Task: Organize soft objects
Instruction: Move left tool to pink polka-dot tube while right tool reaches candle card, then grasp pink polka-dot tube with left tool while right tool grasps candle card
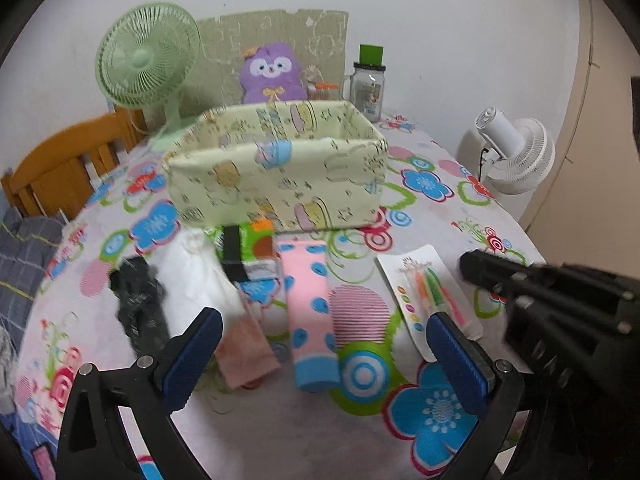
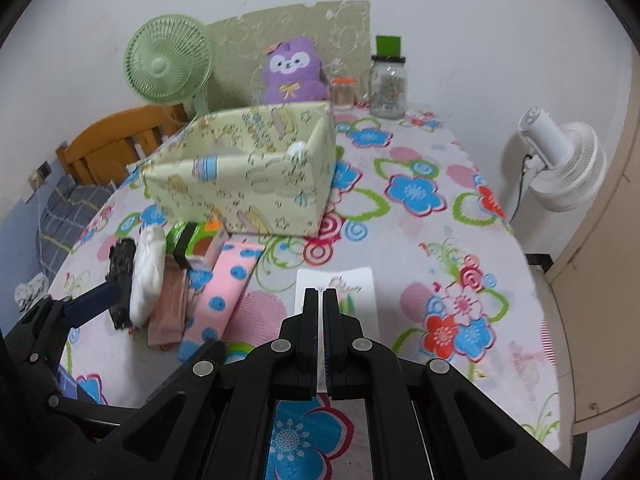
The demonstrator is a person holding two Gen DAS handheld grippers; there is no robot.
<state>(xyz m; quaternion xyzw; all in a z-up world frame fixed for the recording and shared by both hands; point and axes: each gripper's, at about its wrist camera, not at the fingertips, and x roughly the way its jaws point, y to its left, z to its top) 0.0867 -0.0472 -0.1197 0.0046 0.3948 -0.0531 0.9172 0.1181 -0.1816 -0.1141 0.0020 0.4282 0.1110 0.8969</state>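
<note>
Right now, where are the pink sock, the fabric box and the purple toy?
pink sock [image 1: 310, 304], left wrist view, middle.
fabric box [image 1: 280, 184], left wrist view, front wall.
purple toy [image 2: 292, 68], right wrist view, face.

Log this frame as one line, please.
left tongs: open, over pink sock | right tongs: shut, empty, over white card | fabric box: behind the soft items

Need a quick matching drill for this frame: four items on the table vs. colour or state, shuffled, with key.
Items:
1. desk fan with grille
2. plush owl toy
3. left tool
4. right tool

Descriptions:
A. purple
B. fingers together, nothing between
C. pale green
D. fingers spread wide above the pink sock with blue dots

Pairs: 1-C, 2-A, 3-D, 4-B
</note>
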